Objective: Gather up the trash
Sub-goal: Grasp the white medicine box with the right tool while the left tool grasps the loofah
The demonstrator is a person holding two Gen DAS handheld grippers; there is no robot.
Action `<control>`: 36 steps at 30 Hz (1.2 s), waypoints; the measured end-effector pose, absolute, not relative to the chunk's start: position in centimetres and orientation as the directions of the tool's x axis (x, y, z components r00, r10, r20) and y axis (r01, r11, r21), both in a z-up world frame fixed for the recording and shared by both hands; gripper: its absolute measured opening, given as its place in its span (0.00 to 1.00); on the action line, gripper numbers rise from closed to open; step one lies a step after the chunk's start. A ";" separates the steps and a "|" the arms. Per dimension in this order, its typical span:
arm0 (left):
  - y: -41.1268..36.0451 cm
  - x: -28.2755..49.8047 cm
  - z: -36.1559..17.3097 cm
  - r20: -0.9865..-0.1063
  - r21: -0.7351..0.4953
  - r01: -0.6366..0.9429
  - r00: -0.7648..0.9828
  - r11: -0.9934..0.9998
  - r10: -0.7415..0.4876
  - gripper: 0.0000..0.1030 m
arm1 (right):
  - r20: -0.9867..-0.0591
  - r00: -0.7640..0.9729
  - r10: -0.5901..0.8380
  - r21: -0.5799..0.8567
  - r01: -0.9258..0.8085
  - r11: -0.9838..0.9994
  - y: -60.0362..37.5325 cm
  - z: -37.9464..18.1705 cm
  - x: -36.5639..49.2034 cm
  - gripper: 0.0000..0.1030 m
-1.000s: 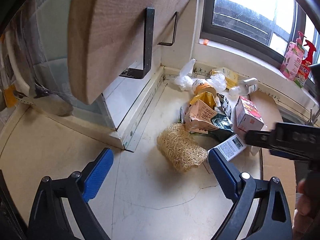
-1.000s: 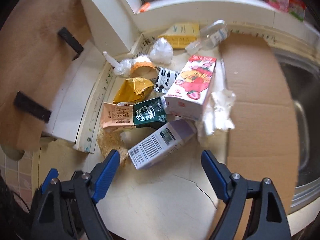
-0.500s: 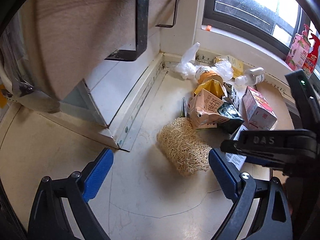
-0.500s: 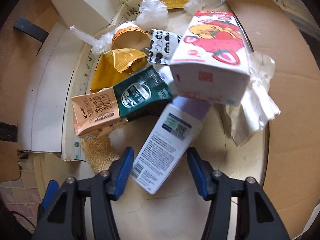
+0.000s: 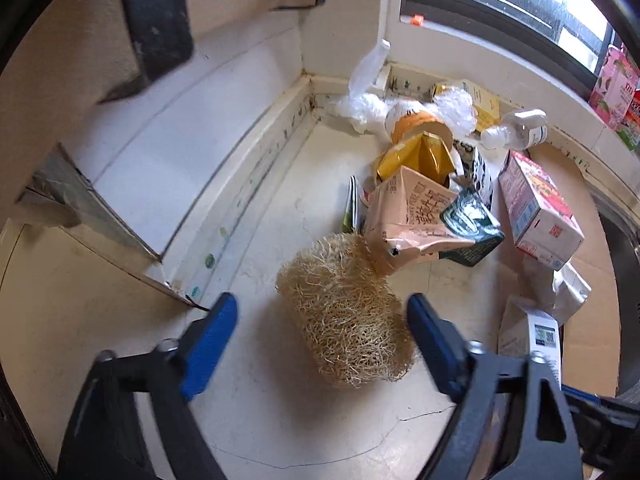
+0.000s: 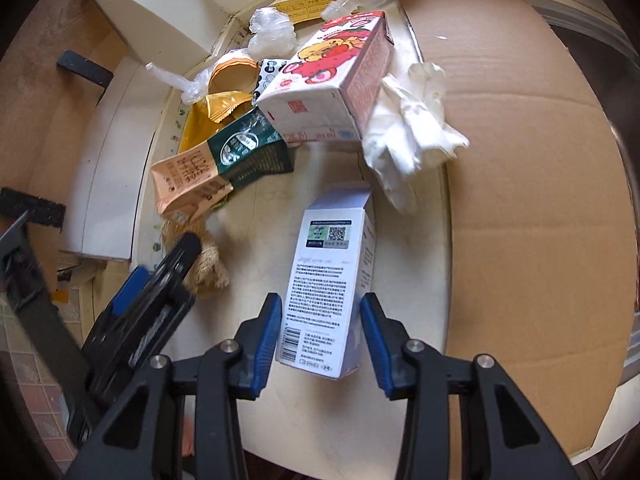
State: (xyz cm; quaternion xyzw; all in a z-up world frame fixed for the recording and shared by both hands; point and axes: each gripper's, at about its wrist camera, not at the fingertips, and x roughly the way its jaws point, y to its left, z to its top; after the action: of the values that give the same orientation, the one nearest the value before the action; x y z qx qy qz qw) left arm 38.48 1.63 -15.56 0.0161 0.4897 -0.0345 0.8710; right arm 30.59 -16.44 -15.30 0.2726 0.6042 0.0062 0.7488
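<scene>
— Change since half a second back?

— Yes. Narrowing, on the right gripper point(image 6: 321, 316): now pinching the lower end of the white-and-lilac cardboard box with small print and a QR code point(image 6: 332, 268), blue pads pressing both long sides. Lying turned aslant before; pointing straight away along the fingers now, over the cream countertop point(image 6: 256, 240), just beside the flat brown cardboard sheet point(image 6: 540, 184).

— And on the left gripper point(image 5: 320, 312)?

— Staying spread wide, gripping nothing. Moving in closer, though: straddling the straw-coloured fibrous scrubber point(image 5: 344, 316) now, touching neither side of it.

— Showing in one view and not the other?

— Seeing the dark window frame point(image 5: 500, 20) and the pink containers on the sill point(image 5: 612, 84) from the left wrist alone; getting there just a corner of the box point(image 5: 536, 332), behind the right-hand finger. From the right wrist, catching in full the crumpled white tissue point(image 6: 408, 132) spreading over the cardboard edge and the strawberry-printed carton point(image 6: 332, 84) touching it, plus the left gripper side-on, hanging over the scrubber.
</scene>
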 end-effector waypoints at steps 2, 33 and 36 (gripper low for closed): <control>1.4 38.8 -16.3 -0.873 -0.018 0.080 0.485 0.997 -0.054 0.47 | -0.896 0.272 0.352 0.427 0.311 0.849 -16.9 -14.9 29.4 0.40; 4.4 18.6 -7.8 -0.815 -0.206 0.029 0.549 0.978 -0.187 0.31 | -0.811 0.353 0.466 0.521 0.077 0.850 -20.2 -6.2 13.7 0.39; 4.4 15.8 -7.6 -0.813 -0.209 0.035 0.550 0.977 -0.193 0.31 | -0.814 0.338 0.472 0.523 0.075 0.849 -20.7 -6.4 11.6 0.39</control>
State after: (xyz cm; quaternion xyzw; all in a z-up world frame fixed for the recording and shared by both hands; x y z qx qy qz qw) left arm 15.77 4.40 -7.59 -0.0842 0.4701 -0.0650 0.8762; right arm 11.61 -20.68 -6.41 0.2437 0.5611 0.1273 0.7807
